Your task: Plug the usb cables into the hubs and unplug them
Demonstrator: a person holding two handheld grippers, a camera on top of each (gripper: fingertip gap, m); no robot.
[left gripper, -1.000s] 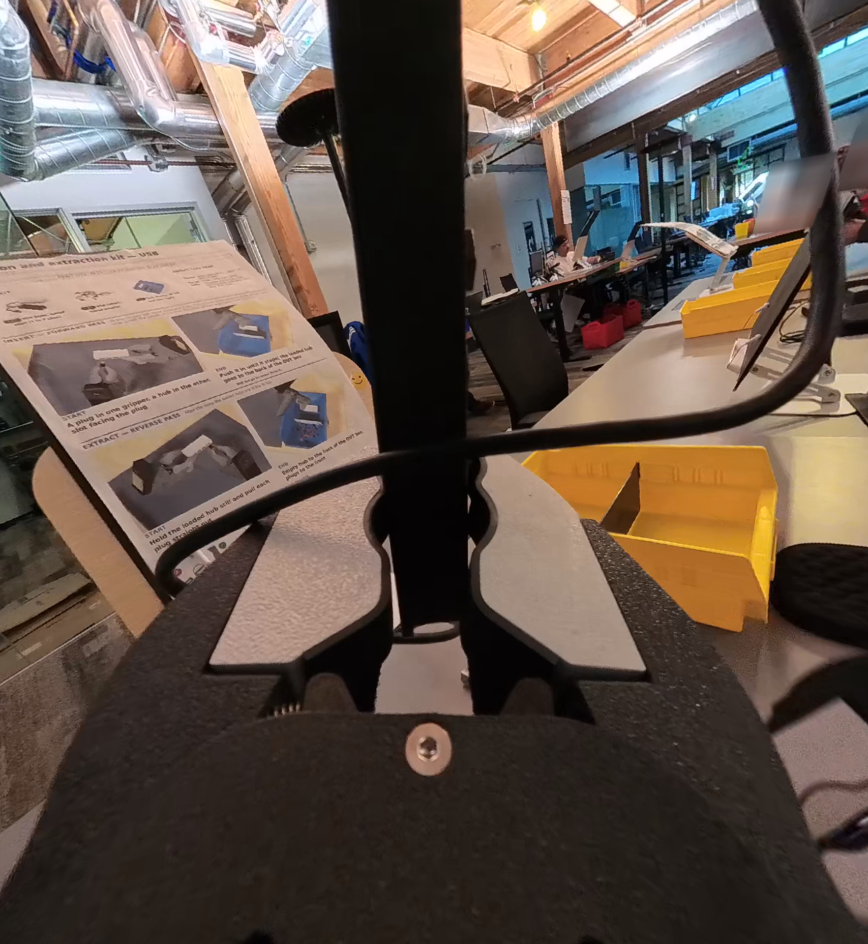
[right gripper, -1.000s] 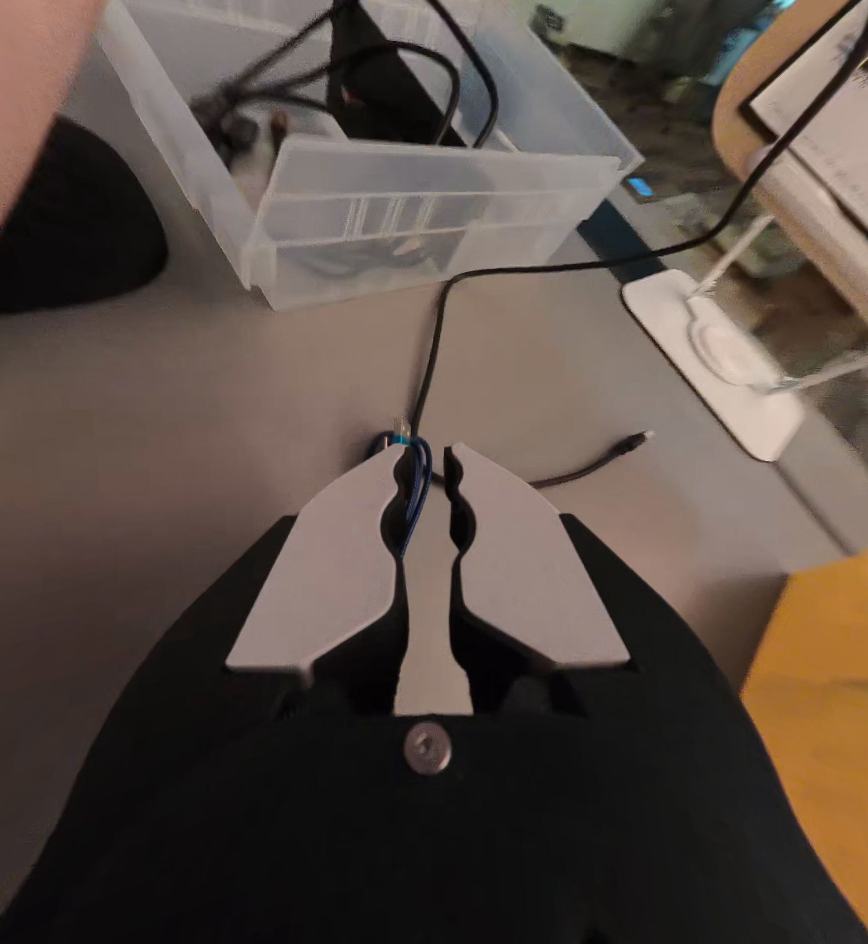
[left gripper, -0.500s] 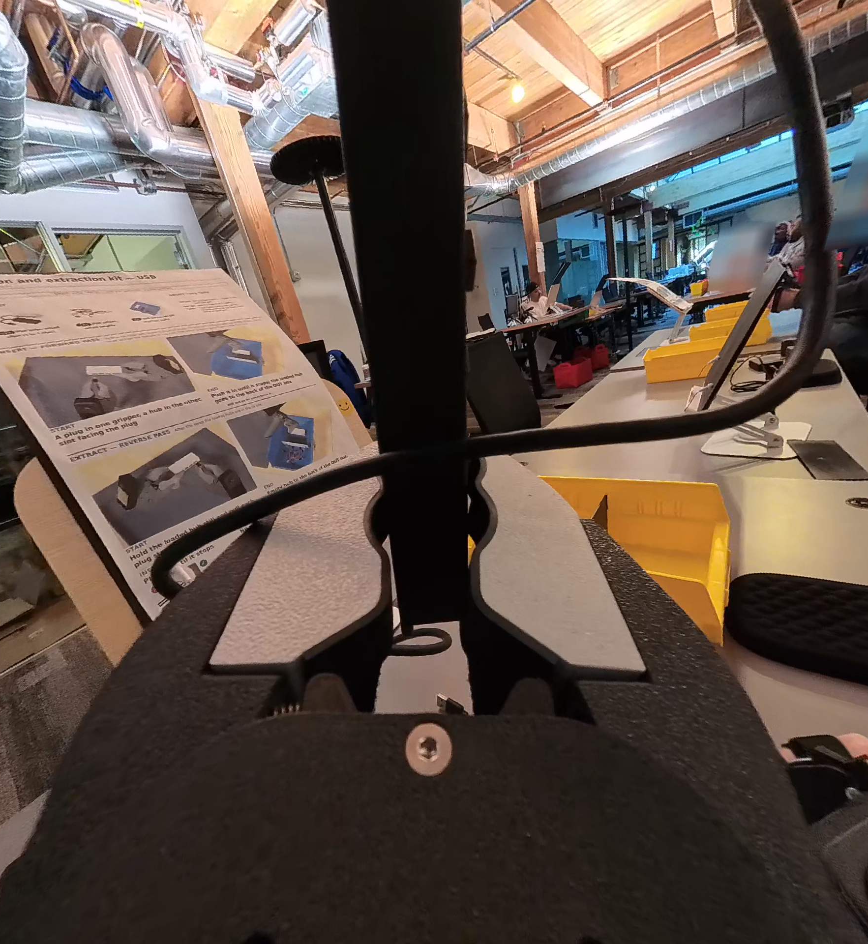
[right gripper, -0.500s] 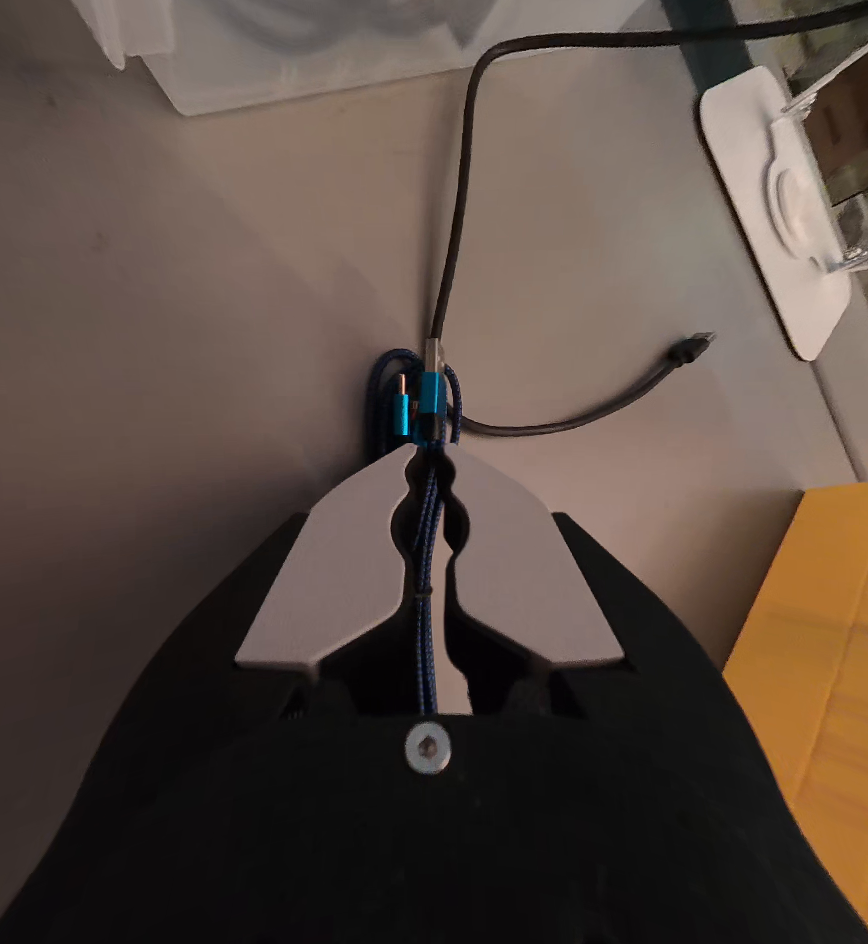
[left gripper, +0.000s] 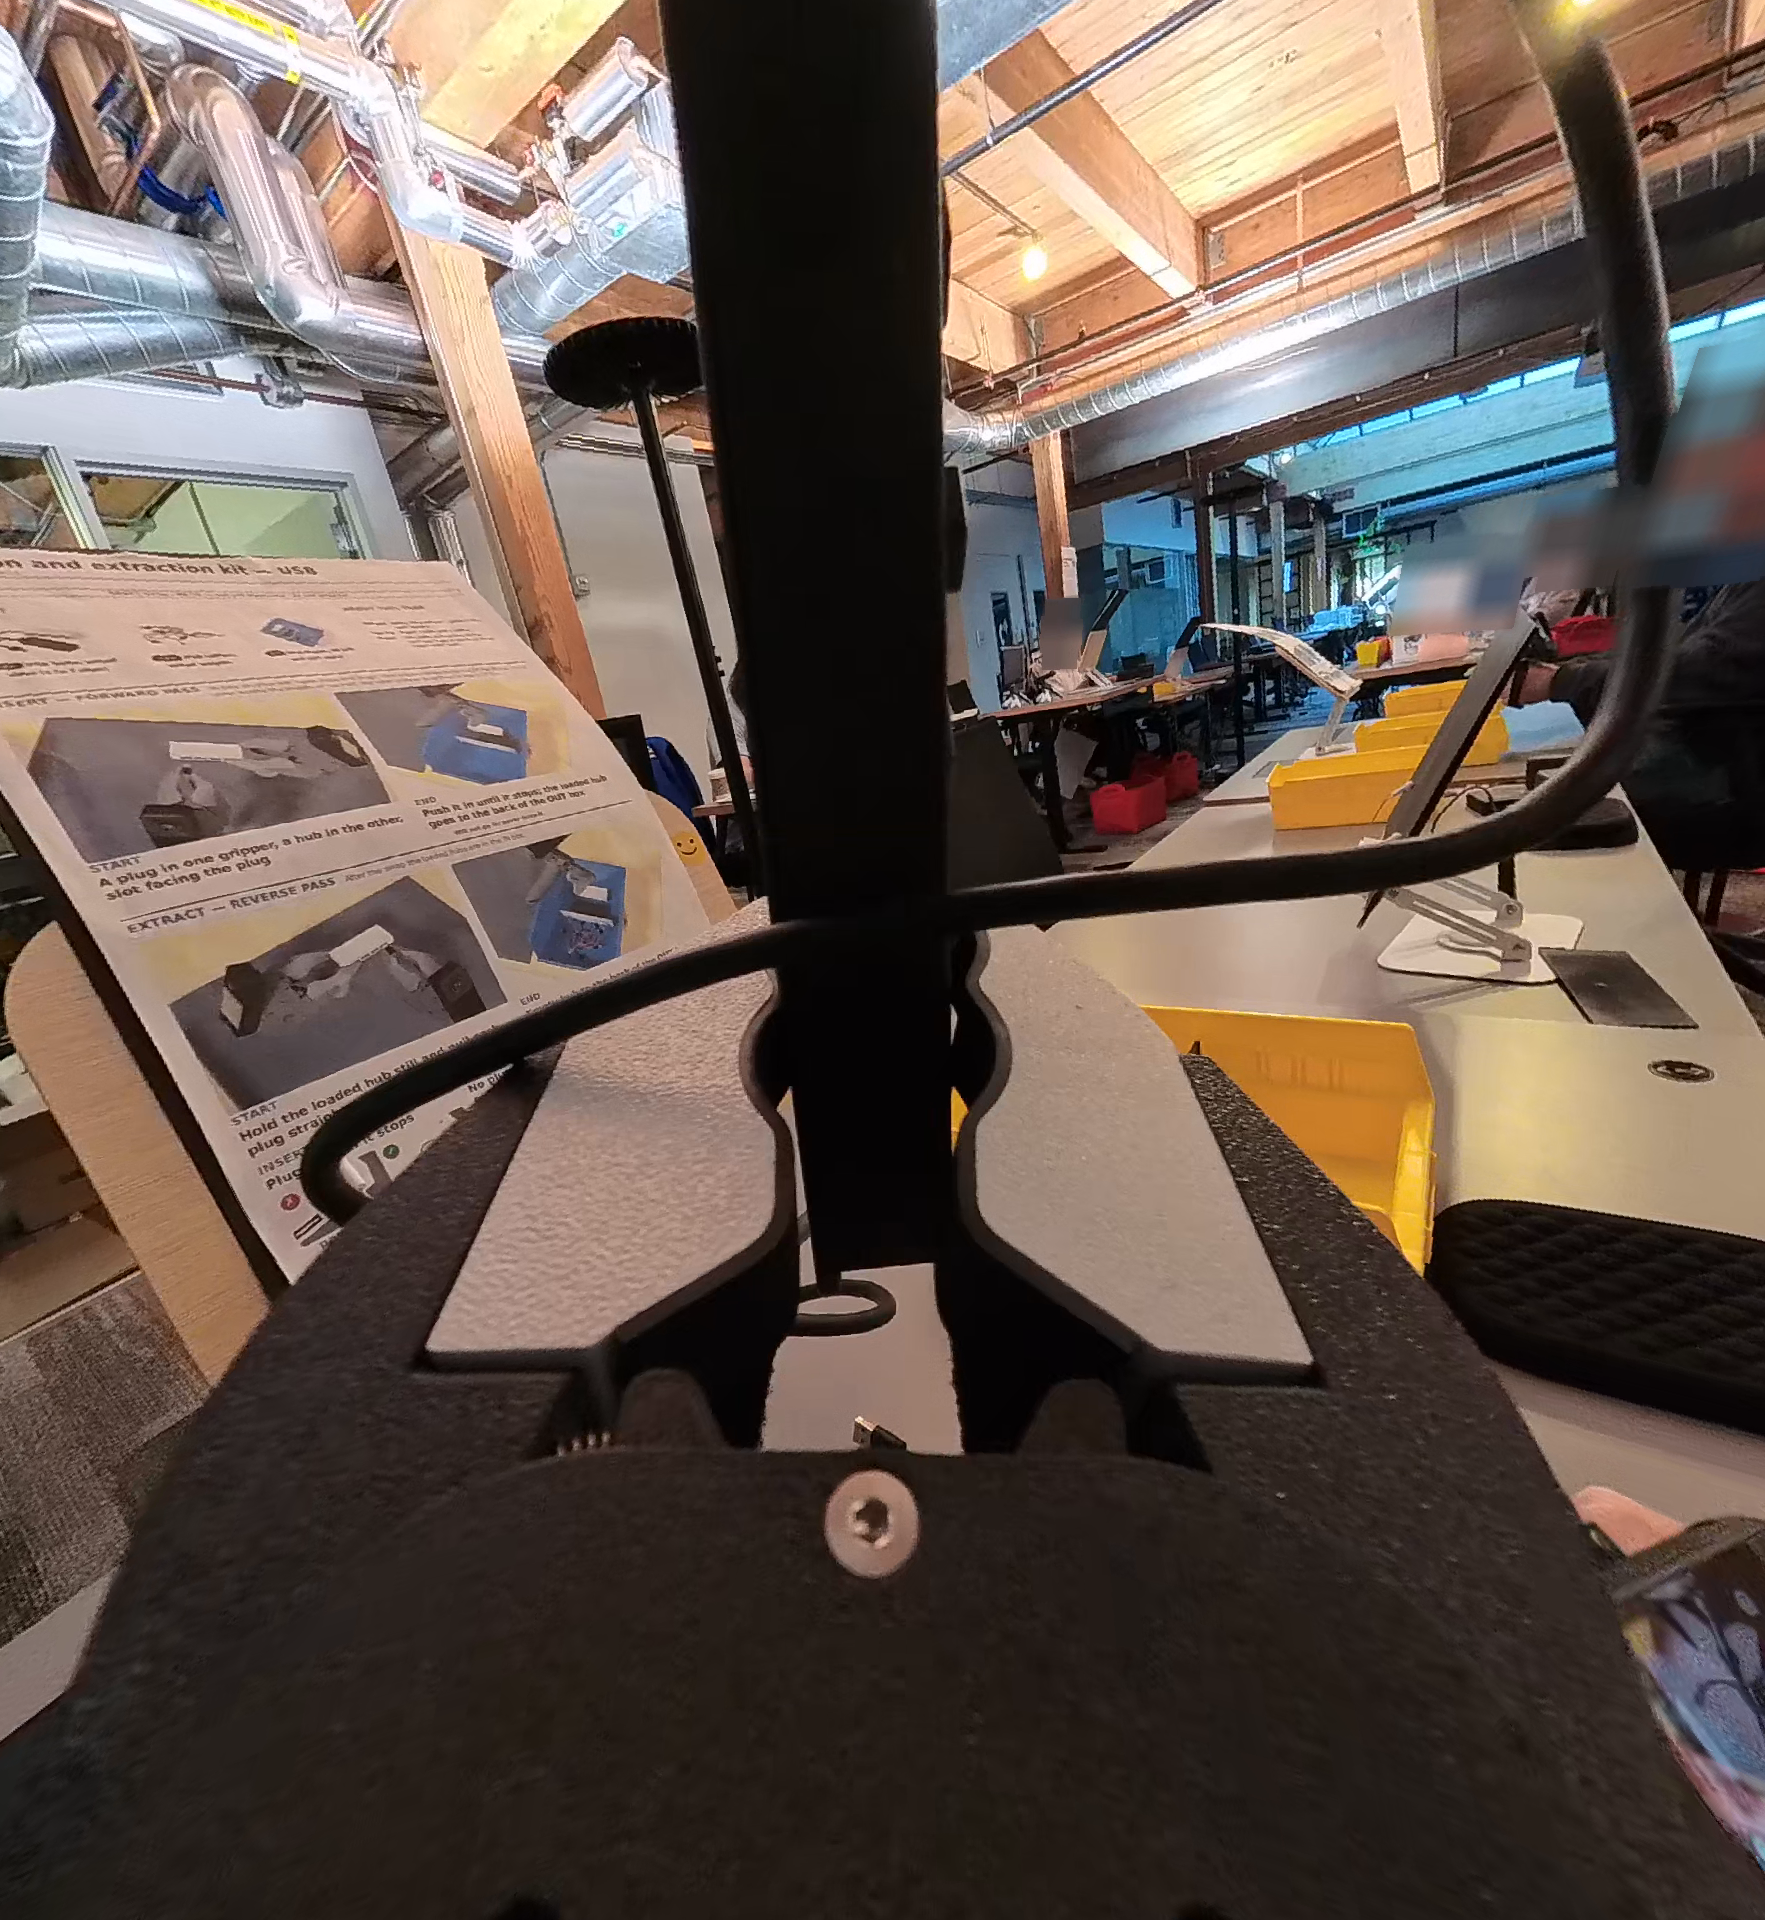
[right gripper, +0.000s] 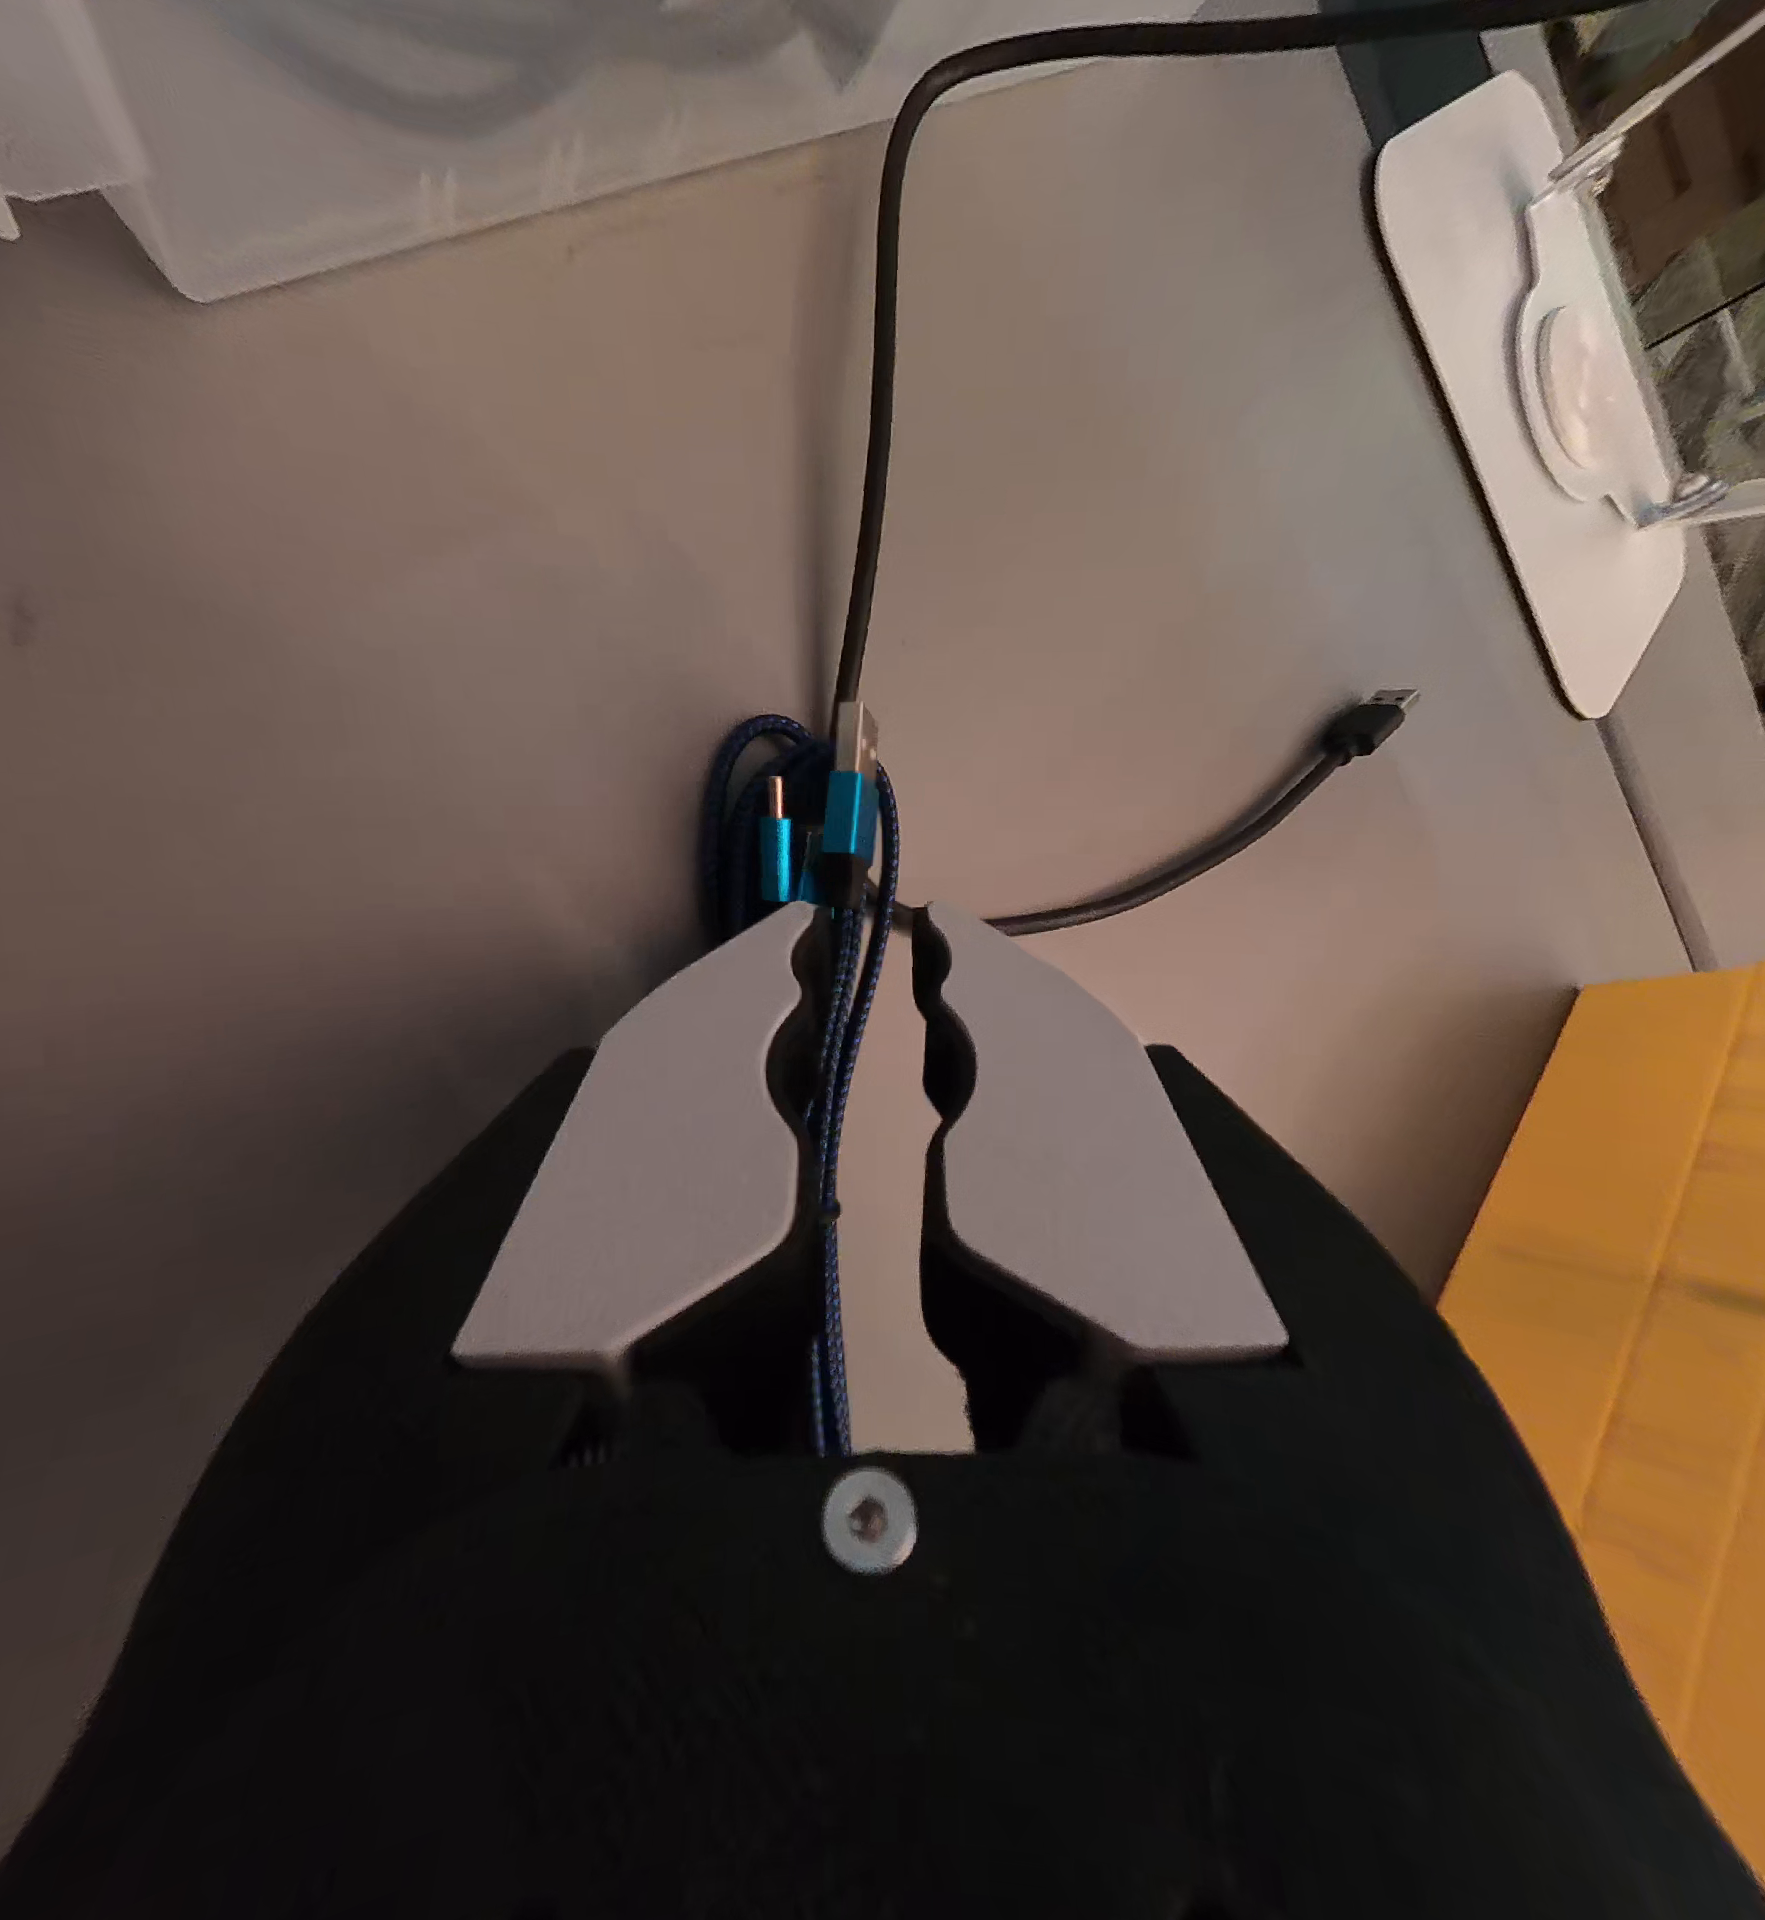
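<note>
A: Left gripper (left gripper: 862,997)?
B: Clamped on a long black hub (left gripper: 821,520), which stands upright between the fingers and runs out the top of the left wrist view. Its black cable (left gripper: 1273,883) crosses in front of the fingers and loops up on the right.

A: Right gripper (right gripper: 862,914)?
B: Fingers slightly apart, pointing down at the grey table (right gripper: 338,675). A bundled blue braided cable (right gripper: 842,1091) runs up the gap, lying against the left finger; can't tell if it's actually pinched. Its two blue plugs (right gripper: 847,821) poke out just beyond the fingertips.

A: Anything near it?
B: The black cable's free plug (right gripper: 1382,717) lies on the table, far right of the tips. Clear bin (right gripper: 390,135) at the far edge, white stand base (right gripper: 1460,364) far right, yellow bin (right gripper: 1636,1299) near right.

A: Left view background?
B: Instruction sheet (left gripper: 265,831) on the left, yellow bin (left gripper: 1314,1112) right of the fingers, black pad (left gripper: 1647,1320) nearer right.
</note>
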